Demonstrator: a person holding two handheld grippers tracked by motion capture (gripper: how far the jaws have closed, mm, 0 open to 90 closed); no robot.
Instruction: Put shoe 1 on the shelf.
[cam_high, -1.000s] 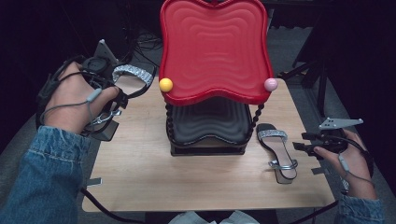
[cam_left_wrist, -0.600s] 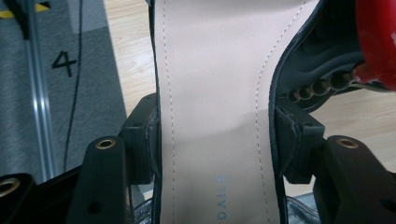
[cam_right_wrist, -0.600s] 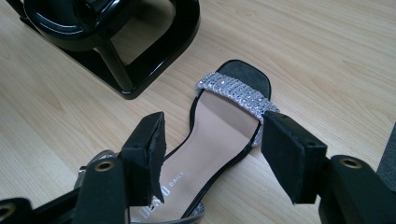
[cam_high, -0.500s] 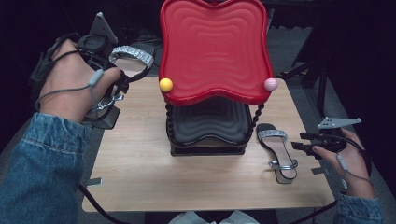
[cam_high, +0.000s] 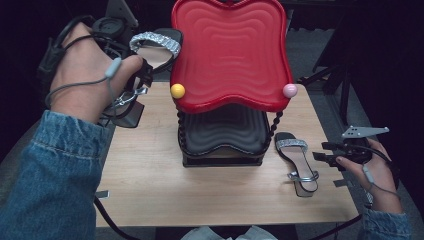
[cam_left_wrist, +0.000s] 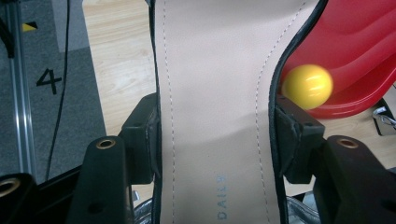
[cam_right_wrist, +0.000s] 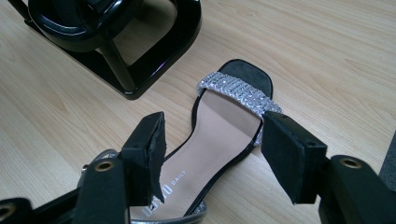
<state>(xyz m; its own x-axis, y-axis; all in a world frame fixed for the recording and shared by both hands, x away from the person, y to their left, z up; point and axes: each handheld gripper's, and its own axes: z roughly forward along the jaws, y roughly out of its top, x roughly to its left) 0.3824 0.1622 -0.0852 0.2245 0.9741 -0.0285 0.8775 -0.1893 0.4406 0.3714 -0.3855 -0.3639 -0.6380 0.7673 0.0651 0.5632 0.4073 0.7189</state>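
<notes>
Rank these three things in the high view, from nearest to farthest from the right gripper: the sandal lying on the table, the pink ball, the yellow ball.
1. The sandal on the table: just left of the right gripper, near the table's right edge.
2. The pink ball: farther up, at the red tray's right front corner.
3. The yellow ball: at the tray's left front corner.

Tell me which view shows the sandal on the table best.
The right gripper view: the sandal on the table fills its centre, with the sparkly strap, the insole print and the right gripper straddling it, fingers apart. The high view shows it whole but small, beside the black rack base.
</notes>
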